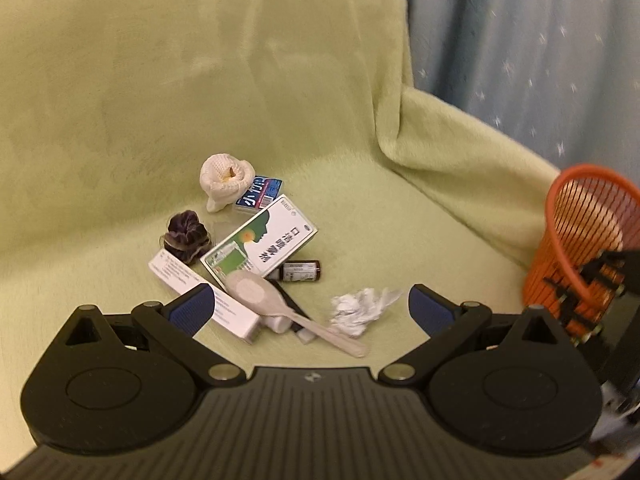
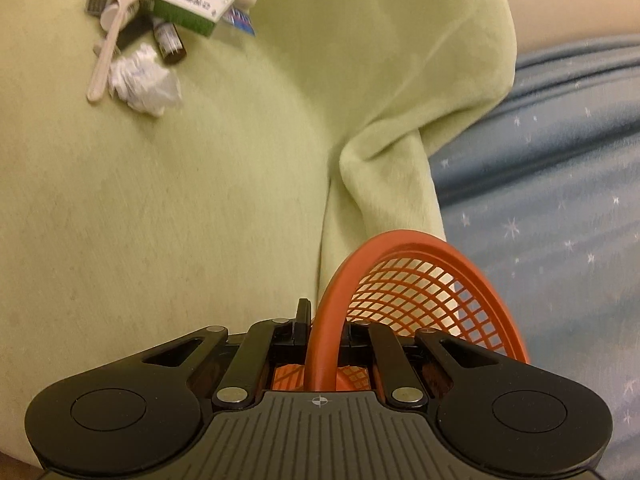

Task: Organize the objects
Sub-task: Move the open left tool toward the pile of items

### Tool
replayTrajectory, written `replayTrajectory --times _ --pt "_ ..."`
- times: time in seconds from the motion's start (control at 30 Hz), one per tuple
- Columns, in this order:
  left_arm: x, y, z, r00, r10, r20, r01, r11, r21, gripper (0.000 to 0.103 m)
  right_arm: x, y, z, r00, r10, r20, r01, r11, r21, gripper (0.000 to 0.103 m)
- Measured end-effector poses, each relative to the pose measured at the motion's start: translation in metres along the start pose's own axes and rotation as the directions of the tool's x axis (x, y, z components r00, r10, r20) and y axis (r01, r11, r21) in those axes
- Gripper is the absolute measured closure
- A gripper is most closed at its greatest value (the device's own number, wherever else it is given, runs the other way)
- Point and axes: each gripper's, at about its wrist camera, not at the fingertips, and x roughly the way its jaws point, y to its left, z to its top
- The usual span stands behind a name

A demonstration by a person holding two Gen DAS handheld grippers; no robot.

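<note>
1. Ahead of both tools you have the green blanket draped over a seat, with a blue star-patterned fabric off to the right of it.
2. Your right tool is pinching the rim of the orange mesh basket; the rim runs straight between its two fingers, and the basket's body sits to the right of them. From your left tool, that basket stands far to the right, with the right tool's dark frame against it.
3. Your left tool is spread wide with nothing between its blue pads, hanging just above the near edge of the clutter.
4. Directly ahead of the left tool lies the green-and-white medicine box, tilted on the pile.
5. Under its left pad runs a long white box.
6. Farther ahead sits a cream mesh fruit sleeve, touching a small blue packet.
7. To the left is a dark purple scrunchie.
8. A pale spoon lies across the white box, handle pointing towards the tool.
9. Just right of the spoon is crumpled white paper.
10. Beyond it lies a small brown bottle on its side.
</note>
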Motion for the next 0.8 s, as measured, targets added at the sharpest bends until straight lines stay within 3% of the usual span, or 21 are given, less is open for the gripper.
replayTrajectory --times 0.27,0.57,0.7,0.8 --pt "0.037 0.045 -0.009 0.999 0.022 -0.046 -0.017 0.994 0.106 0.004 0.003 -0.002 0.009 0.996 0.052 -0.066 -0.047 0.996 0.076 0.100" --pt "0.085 0.082 -0.008 0.988 0.060 -0.145 -0.073 0.994 -0.085 0.015 0.007 -0.005 0.017 0.995 0.063 -0.083 -0.054 0.993 0.101 0.101" --pt "0.102 0.089 -0.006 0.979 0.073 -0.191 -0.098 0.987 -0.128 0.025 0.007 -0.003 0.017 0.995 0.063 -0.081 -0.055 0.994 0.092 0.101" --pt "0.102 0.091 -0.003 0.971 0.098 -0.220 -0.122 0.988 -0.096 0.042 0.006 -0.001 0.017 0.997 0.059 -0.054 -0.055 0.996 0.072 0.101"
